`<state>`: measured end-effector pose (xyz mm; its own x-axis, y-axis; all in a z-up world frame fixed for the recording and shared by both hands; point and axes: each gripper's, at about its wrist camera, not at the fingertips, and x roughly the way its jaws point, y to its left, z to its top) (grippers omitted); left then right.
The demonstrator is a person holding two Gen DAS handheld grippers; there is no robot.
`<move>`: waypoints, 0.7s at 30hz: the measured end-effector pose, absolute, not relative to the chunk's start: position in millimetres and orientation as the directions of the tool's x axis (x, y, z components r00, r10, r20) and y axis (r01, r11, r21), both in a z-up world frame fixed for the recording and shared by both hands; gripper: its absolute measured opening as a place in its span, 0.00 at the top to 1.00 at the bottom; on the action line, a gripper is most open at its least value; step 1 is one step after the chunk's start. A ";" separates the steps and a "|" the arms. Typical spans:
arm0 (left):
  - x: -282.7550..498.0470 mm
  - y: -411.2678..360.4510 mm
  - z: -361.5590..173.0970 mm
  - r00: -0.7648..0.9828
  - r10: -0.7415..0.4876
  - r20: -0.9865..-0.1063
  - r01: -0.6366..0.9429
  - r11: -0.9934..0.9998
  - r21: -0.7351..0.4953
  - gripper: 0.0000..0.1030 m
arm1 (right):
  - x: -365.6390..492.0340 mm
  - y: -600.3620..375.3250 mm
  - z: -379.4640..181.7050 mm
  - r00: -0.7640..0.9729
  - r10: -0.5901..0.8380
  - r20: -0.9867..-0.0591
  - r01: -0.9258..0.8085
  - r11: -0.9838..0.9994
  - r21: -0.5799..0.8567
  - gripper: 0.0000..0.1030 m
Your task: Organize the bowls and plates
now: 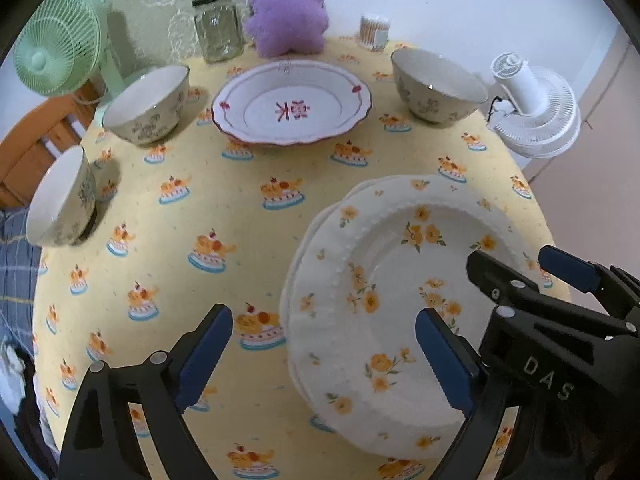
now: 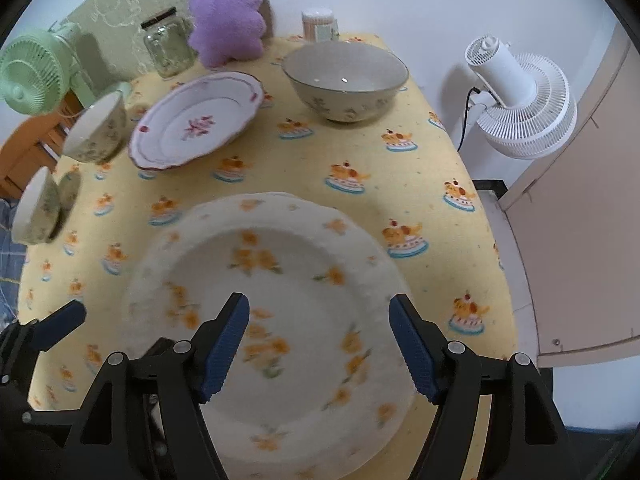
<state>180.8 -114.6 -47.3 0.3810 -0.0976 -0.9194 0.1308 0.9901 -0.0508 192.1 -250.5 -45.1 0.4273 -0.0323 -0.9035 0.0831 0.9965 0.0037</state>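
Note:
A stack of white plates with orange flowers (image 1: 400, 292) lies at the near right of the table; it also shows in the right wrist view (image 2: 280, 320). A red-rimmed plate (image 1: 292, 104) (image 2: 196, 120) lies at the back. Three floral bowls stand around: two at the left (image 1: 150, 104) (image 1: 64, 198) and one at the back right (image 1: 438, 84) (image 2: 346, 76). My left gripper (image 1: 324, 354) is open above the stack's left edge. My right gripper (image 2: 320, 348) is open above the stack; it also shows in the left wrist view (image 1: 520, 270).
A glass jar (image 1: 218, 26), a purple plush cushion (image 1: 286, 10) and a cotton swab box (image 1: 374, 30) stand along the back. A green fan (image 1: 56, 40) is at the left, a white fan (image 1: 532, 112) off the right edge. The yellow tablecloth (image 1: 240, 220) covers the table.

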 end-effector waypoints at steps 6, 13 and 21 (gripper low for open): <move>174.3 -88.8 -27.8 0.439 -0.122 -0.890 0.181 0.982 -0.046 0.09 | 178.9 -218.4 -22.8 0.475 -0.050 -0.879 0.114 0.993 0.005 0.27; 178.1 -49.8 -14.2 0.480 -0.131 -0.868 0.181 0.982 -0.048 0.09 | 181.4 -181.9 -9.2 0.505 -0.073 -0.860 0.168 0.986 0.016 0.27; 207.4 -25.8 -3.2 0.505 -0.116 -0.855 0.162 0.986 -0.038 0.09 | 208.7 -155.1 5.9 0.536 -0.077 -0.841 0.181 0.983 0.026 0.27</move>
